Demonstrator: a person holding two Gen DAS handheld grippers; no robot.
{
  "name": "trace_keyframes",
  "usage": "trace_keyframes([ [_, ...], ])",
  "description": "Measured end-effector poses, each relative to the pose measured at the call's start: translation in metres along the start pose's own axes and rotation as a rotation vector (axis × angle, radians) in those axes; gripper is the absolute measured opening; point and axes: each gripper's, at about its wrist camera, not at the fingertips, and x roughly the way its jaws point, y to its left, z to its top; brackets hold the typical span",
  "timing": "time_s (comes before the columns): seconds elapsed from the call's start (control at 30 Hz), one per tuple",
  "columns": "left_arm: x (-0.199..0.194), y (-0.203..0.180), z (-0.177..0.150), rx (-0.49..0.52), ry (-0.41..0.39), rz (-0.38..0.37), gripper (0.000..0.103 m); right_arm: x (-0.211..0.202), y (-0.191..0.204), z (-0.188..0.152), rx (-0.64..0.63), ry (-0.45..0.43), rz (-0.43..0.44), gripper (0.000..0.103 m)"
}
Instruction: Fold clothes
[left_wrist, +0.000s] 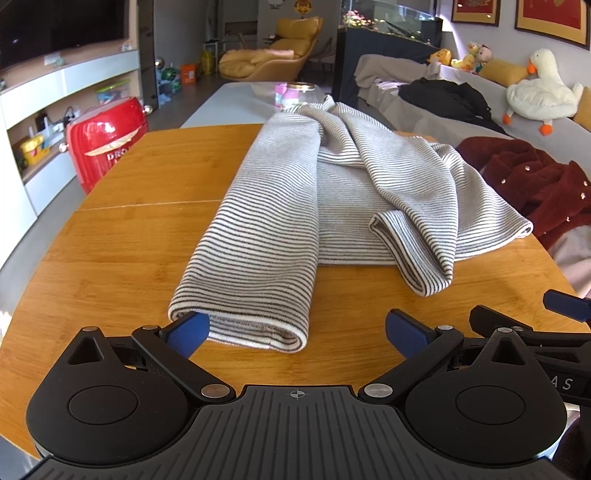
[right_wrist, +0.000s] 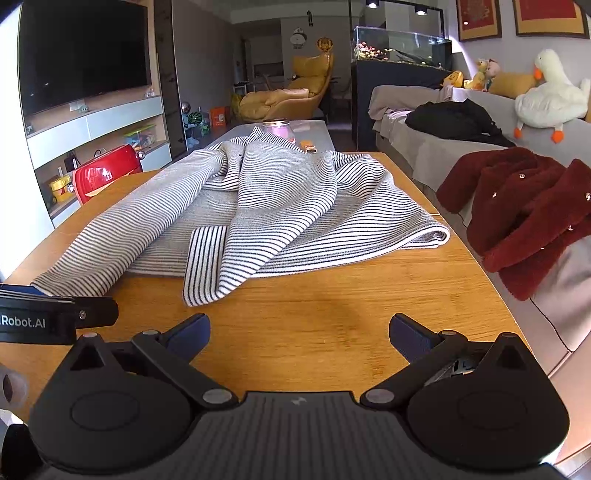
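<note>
A grey-and-white striped garment (left_wrist: 295, 206) lies partly folded on the wooden table (left_wrist: 129, 258), its left side folded over and a sleeve draped across the middle. It also shows in the right wrist view (right_wrist: 280, 206). My left gripper (left_wrist: 297, 332) is open at the near hem, its left fingertip (left_wrist: 188, 328) touching the folded edge. My right gripper (right_wrist: 299, 334) is open and empty over bare wood, just short of the sleeve cuff (right_wrist: 203, 266). The right gripper's fingertip (left_wrist: 565, 304) shows at the right edge of the left wrist view.
A dark red fleece jacket (right_wrist: 517, 214) lies on the grey sofa (right_wrist: 424, 162) right of the table. A red case (left_wrist: 107, 140) stands to the left. A jar (left_wrist: 295, 94) sits on the low table behind. A white plush goose (left_wrist: 539, 92) rests on the sofa back.
</note>
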Motion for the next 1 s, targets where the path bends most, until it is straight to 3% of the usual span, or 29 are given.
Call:
trace_keyframes([
  [0.1,0.002,0.005,0.015,0.001,-0.027,-0.025,0.103,0.004,-0.01,0.013,0.047,-0.016,0.047,0.103],
  [0.23,0.011,0.009,0.04,0.048,-0.053,-0.056,0.103,0.014,-0.024,0.035,0.126,-0.016,0.224,0.103],
  [0.33,0.021,0.012,0.065,0.081,-0.052,-0.111,0.103,0.027,-0.024,0.05,0.107,0.017,0.277,0.103],
  [0.53,0.032,0.037,0.128,0.032,-0.118,-0.245,0.103,0.05,-0.009,0.076,-0.09,-0.079,0.188,0.103],
  [0.63,0.069,0.042,0.155,0.024,-0.038,-0.274,0.103,0.074,-0.005,0.093,-0.098,-0.052,0.202,0.103],
  [0.83,0.153,0.042,0.183,-0.012,0.107,-0.26,0.099,0.113,-0.004,0.125,-0.037,-0.025,0.239,0.103],
  [0.9,0.176,0.041,0.189,-0.024,0.146,-0.267,0.083,0.124,-0.005,0.132,-0.033,-0.022,0.235,0.103],
  [1.0,0.197,0.041,0.192,-0.015,0.194,-0.246,0.069,0.14,-0.008,0.143,-0.026,-0.017,0.233,0.103],
])
